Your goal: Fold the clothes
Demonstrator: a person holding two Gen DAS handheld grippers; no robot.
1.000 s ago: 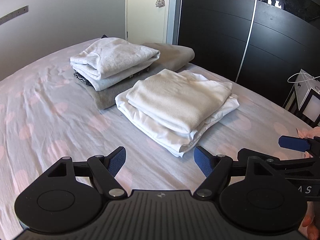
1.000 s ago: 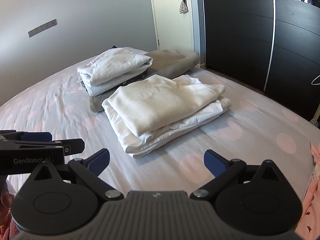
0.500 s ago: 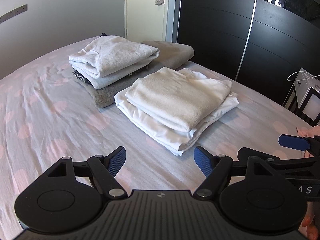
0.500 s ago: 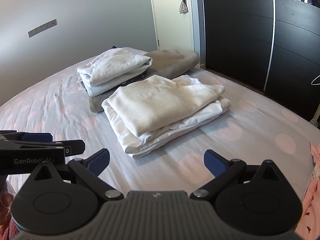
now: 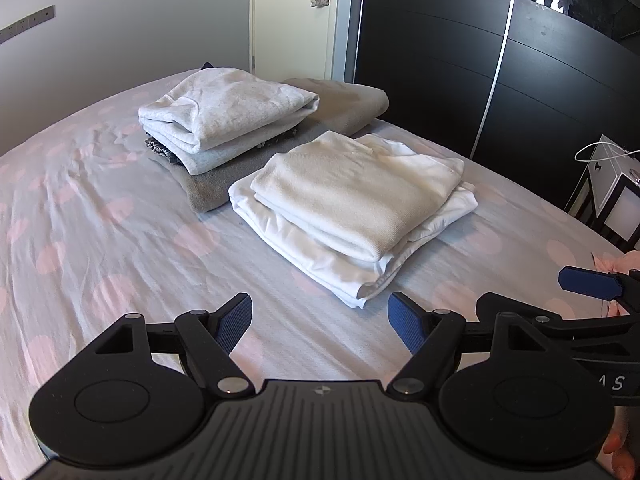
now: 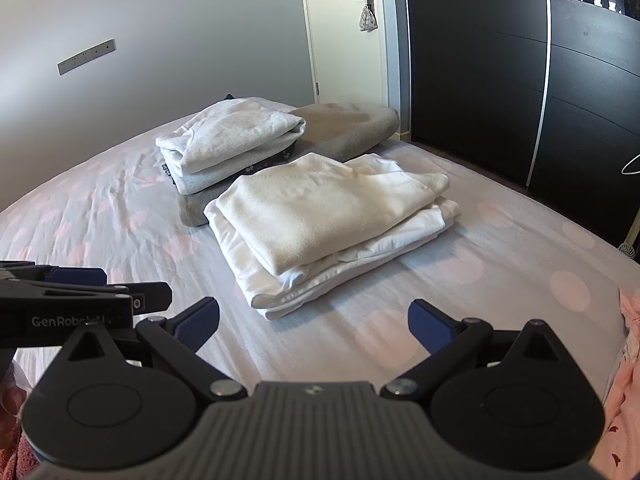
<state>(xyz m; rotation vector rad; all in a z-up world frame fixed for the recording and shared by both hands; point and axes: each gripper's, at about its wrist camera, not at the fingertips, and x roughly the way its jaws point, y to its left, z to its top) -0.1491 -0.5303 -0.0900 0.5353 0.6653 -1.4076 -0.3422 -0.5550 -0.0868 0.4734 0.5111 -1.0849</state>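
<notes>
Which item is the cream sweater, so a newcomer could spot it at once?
Start at the bed with the pink-dotted sheet; two folded stacks sit mid-bed. On the nearer stack, the cream sweater lies on top of white folded garments. Its warm off-white knit sets it apart from the grey sweatshirt topping the farther stack.

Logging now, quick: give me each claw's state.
Left claw: open, holding nothing.
Right claw: open, holding nothing.

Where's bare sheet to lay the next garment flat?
Bare sheet left of the white stack and grey stack, and between the white stack and both open claws. Crowded at the far middle; pink cloth lines the right edge.
</notes>
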